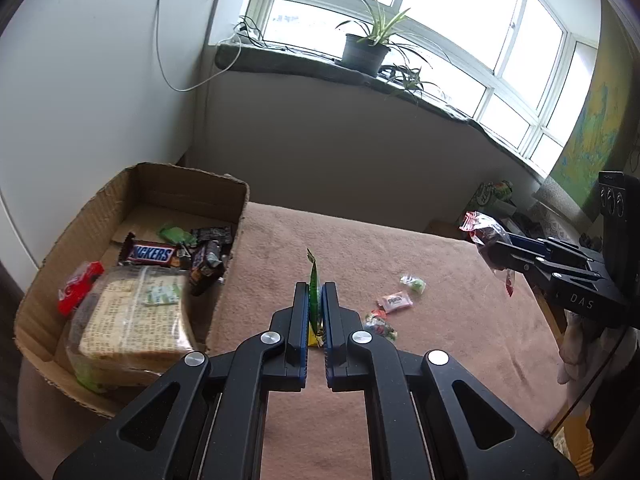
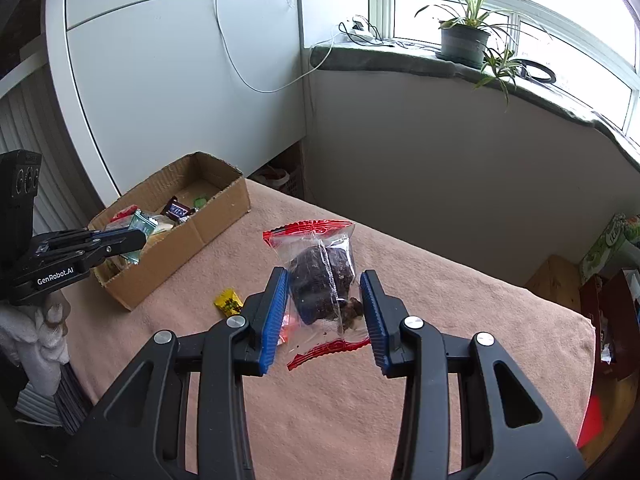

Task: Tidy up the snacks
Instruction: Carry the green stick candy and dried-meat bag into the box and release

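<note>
At your 10 o'clock in the left view sits the box [image 1: 132,216], already holding a Snickers [image 1: 150,254], a wrapped stack of crackers [image 1: 132,320] and a few small dark and red packets. Your left gripper [image 1: 316,308] is pinched tight on a thin green sachet [image 1: 314,288], held edge-on and upright above the cloth [image 1: 440,344]; it looks feather-light and floppy, so it should drop where you release it, though the foil may be slick and could slide between the pads. Its printing is unreadable and its lower end is hidden by the jaws. At 2 o'clock from that gripper, three small sweets [image 1: 394,304] lie loose on the cloth, too small to identify. Further right, your right gripper [image 2: 324,308] holds a clear bag [image 2: 316,276] with red crimped ends and a dark cake-like lump inside; the jaws stand around the lump, and whether both pads press it I cannot tell for sure, but the bag hangs clear of the cloth in the left view, so it is gripped. Judge it soft and crushable: hold the lump gently, not the slippery film. A yellow packet [image 2: 228,302] lies at 9 o'clock from it, partly cut off by the left finger.
</note>
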